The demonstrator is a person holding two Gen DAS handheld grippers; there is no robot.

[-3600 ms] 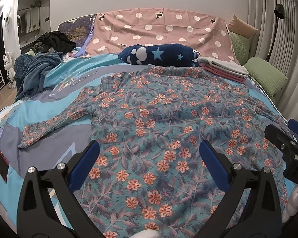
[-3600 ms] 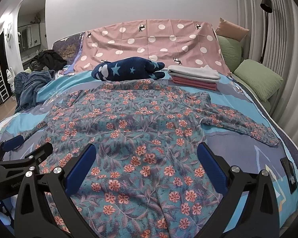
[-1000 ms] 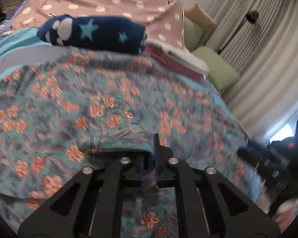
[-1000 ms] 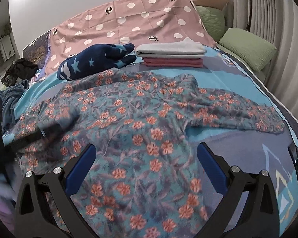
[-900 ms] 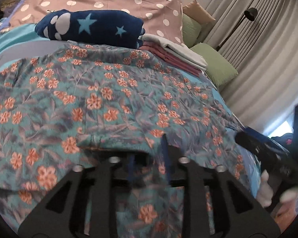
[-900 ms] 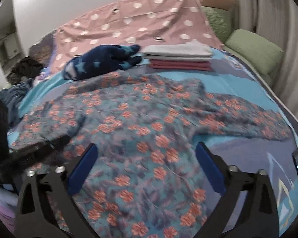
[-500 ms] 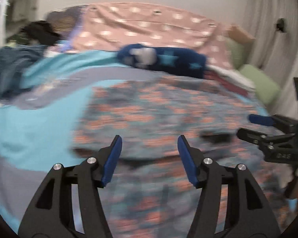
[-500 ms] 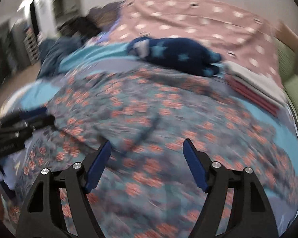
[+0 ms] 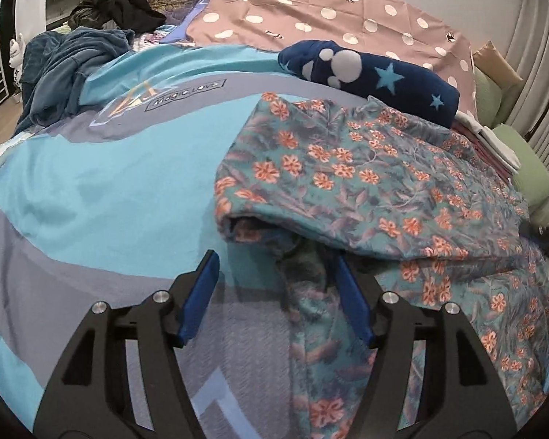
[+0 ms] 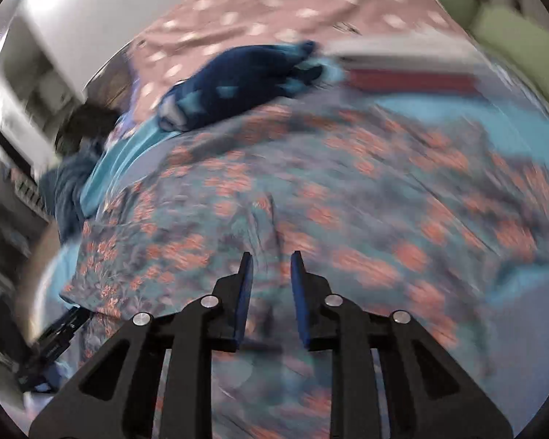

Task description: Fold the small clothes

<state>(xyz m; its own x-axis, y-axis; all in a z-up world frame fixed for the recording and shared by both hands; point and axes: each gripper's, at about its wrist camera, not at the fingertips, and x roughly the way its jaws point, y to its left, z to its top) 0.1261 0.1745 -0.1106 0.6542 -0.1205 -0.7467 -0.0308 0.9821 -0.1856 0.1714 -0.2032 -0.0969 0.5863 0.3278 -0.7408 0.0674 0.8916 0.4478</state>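
A teal floral garment lies on the blue bedcover, its left side folded over the middle, with the fold edge facing the bare cover. My left gripper hovers at the garment's lower left edge. Its jaws are opening, and some loose fabric lies by the right finger without being pinched. The right wrist view is blurred. There my right gripper sits low over the floral garment. Its jaws are closing to a narrow gap around a raised crease, and the pads stand apart from the cloth.
A rolled dark blue star blanket lies behind the garment, in front of a pink dotted sheet. A heap of blue and black clothes sits at the far left. A folded stack and green pillows lie at the right.
My left gripper let go of the garment's folded-over side, opened and swung left to the bare cover. My right gripper moved in over the cloth and its jaws narrowed from wide.
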